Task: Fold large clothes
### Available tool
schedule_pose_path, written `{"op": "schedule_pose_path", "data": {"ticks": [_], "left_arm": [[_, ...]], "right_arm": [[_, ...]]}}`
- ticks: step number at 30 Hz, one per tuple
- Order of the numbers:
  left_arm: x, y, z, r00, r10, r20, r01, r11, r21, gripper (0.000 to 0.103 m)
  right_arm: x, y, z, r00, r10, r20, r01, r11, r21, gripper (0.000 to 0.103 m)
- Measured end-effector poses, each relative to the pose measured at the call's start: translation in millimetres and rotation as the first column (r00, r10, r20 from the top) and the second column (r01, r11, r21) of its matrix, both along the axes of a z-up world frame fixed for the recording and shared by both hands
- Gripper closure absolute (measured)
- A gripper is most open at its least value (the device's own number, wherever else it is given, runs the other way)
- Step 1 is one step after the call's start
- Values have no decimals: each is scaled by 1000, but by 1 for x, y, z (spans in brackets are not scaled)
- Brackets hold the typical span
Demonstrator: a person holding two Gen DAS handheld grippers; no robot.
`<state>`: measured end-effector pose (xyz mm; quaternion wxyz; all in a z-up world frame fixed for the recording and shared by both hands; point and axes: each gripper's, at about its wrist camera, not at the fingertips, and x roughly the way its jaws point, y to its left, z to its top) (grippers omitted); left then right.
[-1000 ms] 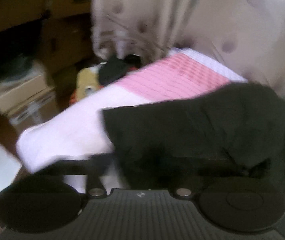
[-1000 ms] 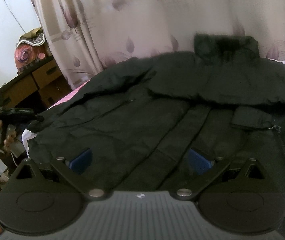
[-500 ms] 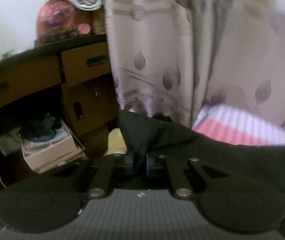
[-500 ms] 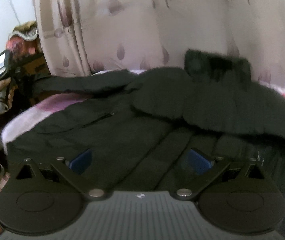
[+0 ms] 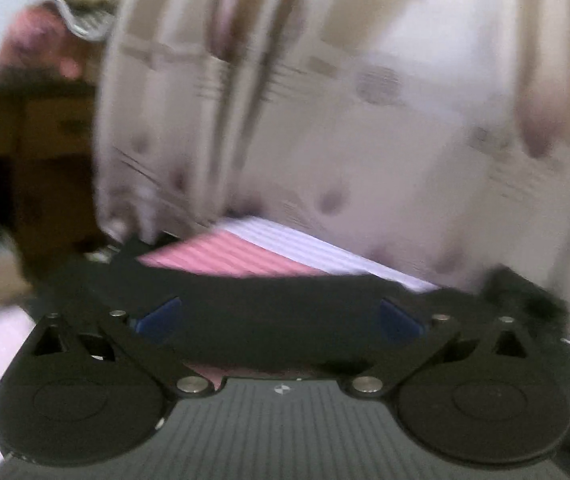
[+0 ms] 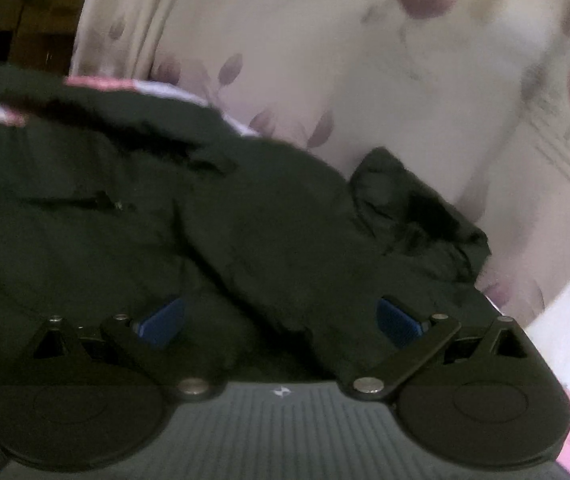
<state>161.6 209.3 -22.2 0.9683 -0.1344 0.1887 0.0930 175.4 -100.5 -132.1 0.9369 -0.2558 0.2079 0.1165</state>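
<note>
No readable text, label or number shows in either blurred view.

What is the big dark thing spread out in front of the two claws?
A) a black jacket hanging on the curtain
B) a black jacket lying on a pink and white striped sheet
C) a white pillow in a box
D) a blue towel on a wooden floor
B: the black jacket lies spread on the pink and white striped sheet, with the curtain behind it.

Both fisheye views are dim and smeared by motion blur, edges bowed, with soft daylight glowing through the curtain (image 5: 365,100).
</note>
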Motion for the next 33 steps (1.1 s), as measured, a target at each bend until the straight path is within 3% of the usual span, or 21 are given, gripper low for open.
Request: {"op": "schedule_pose_path", "data": {"ticks": [4, 5, 6, 9, 13, 15, 18, 21, 25, 29, 30, 33], "left_arm": [[7, -39, -38, 996, -81, -43, 81, 997, 17, 0], [8, -44, -46, 995, -88, -51, 89, 996, 23, 0], [10, -46, -55, 995, -90, -51, 92, 995, 34, 0], [9, -50, -68, 993, -83, -84, 85, 996, 19, 1], [1, -41, -71, 997, -53, -61, 52, 998, -22, 0], [5, -34, -71, 995, -45, -85, 41, 998, -56, 0], [6, -26, -73, 994, -26, -103, 16, 995, -102, 0], [3, -26, -73, 995, -16, -96, 6, 995, -105, 0], [3, -31, -72, 995, -14, -94, 7, 997, -75, 0], [4, -33, -72, 995, -6, -101, -1, 998, -65, 0], [4, -33, -72, 995, -1, -104, -6, 998, -65, 0], [1, -32, -71, 994, 17, -107, -24, 998, -60, 0]], "right_arm": [[23, 0, -2, 1000, 2, 14, -1, 999, -38, 3], [31, -5, -1, 1000, -6, -10, 6, 999, -37, 20], [38, -10, 0, 999, -14, -38, 13, 999, -34, 52], [44, -34, 9, 999, -52, -9, 51, 997, -62, 90], [30, -114, 52, 978, -195, 73, 189, 979, 77, 92], [15, -170, 74, 947, -303, 109, 287, 947, 143, 92], [-13, -265, 98, 871, -478, 115, 440, 863, 248, 92], [-41, -344, 100, 788, -612, 67, 566, 763, 312, 92], [-77, -428, 71, 681, -728, -78, 693, 606, 390, 92], [-104, -494, 23, 568, -782, -256, 779, 410, 474, 92], [-108, -505, 13, 552, -783, -286, 790, 381, 481, 92], [-128, -526, -9, 545, -760, -354, 769, 286, 571, 92]]}}
